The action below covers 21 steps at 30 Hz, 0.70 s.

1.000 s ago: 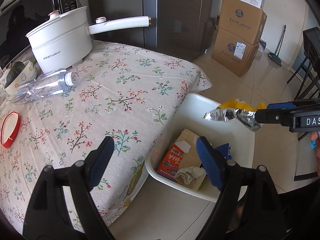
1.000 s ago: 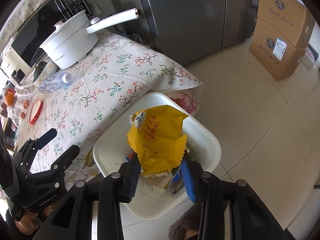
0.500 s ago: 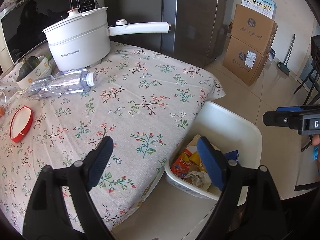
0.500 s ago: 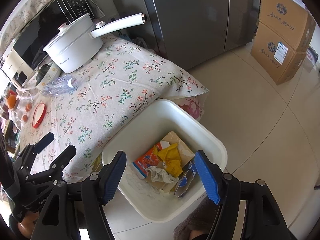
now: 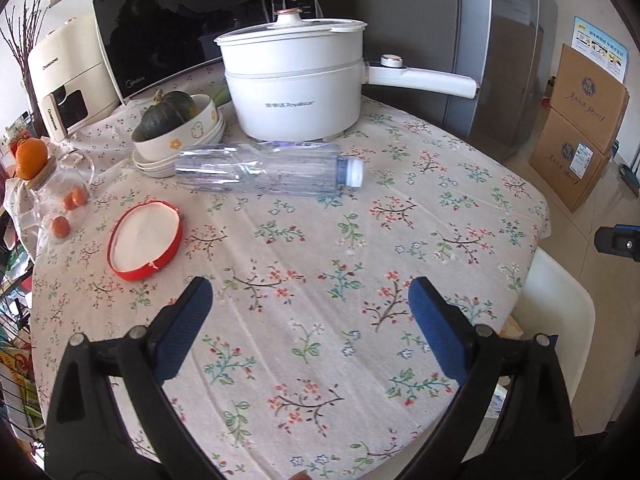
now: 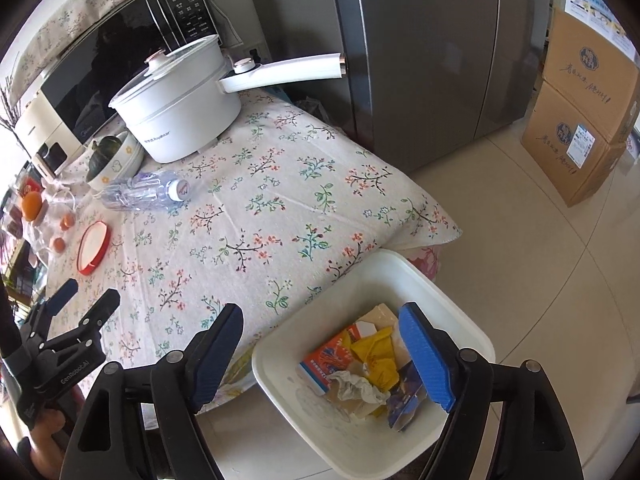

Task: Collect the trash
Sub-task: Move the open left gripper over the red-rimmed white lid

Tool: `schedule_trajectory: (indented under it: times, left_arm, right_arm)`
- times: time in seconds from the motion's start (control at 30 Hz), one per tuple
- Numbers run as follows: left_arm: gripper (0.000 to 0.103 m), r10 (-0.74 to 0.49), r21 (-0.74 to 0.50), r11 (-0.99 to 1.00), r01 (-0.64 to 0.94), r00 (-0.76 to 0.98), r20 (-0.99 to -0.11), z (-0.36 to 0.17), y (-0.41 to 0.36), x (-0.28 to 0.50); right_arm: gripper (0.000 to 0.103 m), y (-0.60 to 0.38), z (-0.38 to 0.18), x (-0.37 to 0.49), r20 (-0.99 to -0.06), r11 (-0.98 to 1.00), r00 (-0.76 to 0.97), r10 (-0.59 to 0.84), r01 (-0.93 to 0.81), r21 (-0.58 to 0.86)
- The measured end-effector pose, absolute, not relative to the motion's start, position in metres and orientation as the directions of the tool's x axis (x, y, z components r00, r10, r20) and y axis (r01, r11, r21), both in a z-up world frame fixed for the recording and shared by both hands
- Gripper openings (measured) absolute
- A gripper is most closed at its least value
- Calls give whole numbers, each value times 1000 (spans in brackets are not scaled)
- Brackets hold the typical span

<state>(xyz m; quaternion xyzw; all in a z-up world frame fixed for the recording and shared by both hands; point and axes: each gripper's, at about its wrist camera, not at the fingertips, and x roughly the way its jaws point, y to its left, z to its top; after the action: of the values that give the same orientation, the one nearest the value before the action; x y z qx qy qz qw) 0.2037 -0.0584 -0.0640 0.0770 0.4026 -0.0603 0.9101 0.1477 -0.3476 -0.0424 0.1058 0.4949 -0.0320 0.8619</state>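
Observation:
An empty clear plastic bottle [image 5: 264, 170] lies on its side on the floral tablecloth, white cap to the right; it shows again in the right wrist view [image 6: 144, 196]. A red-rimmed lid [image 5: 145, 240] lies left of it. My left gripper [image 5: 310, 320] hovers over the cloth nearer than the bottle, its jaws opening with nothing between them. A white bin [image 6: 452, 312] stands on the floor by the table corner, holding a yellow wrapper [image 6: 380, 356], a red carton and crumpled paper. My right gripper [image 6: 320, 354] hangs above the bin's near rim, jaws opening and empty.
A white electric pot [image 5: 296, 88] with a long handle stands behind the bottle. Stacked bowls with a green squash [image 5: 172, 120] and a glass jar [image 5: 60, 196] sit at the left. A microwave, a grey fridge [image 6: 432, 52] and cardboard boxes [image 6: 584, 120] ring the table.
The yellow wrapper left my right gripper and now lies in the bin; that gripper opened wider. My left gripper swung from over the bin to over the table, facing the bottle.

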Motion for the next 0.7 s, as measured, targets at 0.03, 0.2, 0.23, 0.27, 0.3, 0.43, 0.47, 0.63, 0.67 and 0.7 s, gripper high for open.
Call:
schedule_trajectory:
  times: [0.03,0.2,0.23,0.27,0.3,0.43,0.47,0.63,0.67,0.7]
  left_arm:
    - [98,-23,106,983,151,669,-743,-64,-47,210]
    - [98,54,114,992,51,649,-759,-70,17,241]
    - [98,62,115,993,40,644,-763,-72,28,246]
    - [98,69,117,993,33,640,-765,-74,39,251]
    - [98,77,121,992,25,638,-766,-77,49,256]
    - [98,72,95,995,2,631,-773,-88,89,274]
    - [98,66,81,997,-4,627,-776,-91,99,279]
    - [86,51,34,999,-40,602,-797,-107,138,297]
    - [84,49,25,999,-48,593,-804,-111,144,300]
    - [78,43,13,998,-56,584,-811,-116,151,304]
  right_arm:
    - [82,-343,-42,157,-856,977,514,55,149,152]
    - [82,-310,-41,209,-844,985,526,107,62,163]
    - [82,-302,-42,218,-841,988,530,109,39,153]
    - [82,-293,-44,227,-839,990,533,112,13,141]
    - [83,-284,-46,236,-837,991,535,119,-17,131]
    - [83,-246,-64,269,-838,983,520,166,-150,102]
    - [83,-236,-69,276,-838,978,517,172,-188,85]
    - [83,-198,-93,307,-822,939,557,122,-333,-86]
    - [83,-193,-98,313,-820,929,561,117,-353,-109]
    - [82,-190,-102,318,-818,919,563,117,-373,-126]
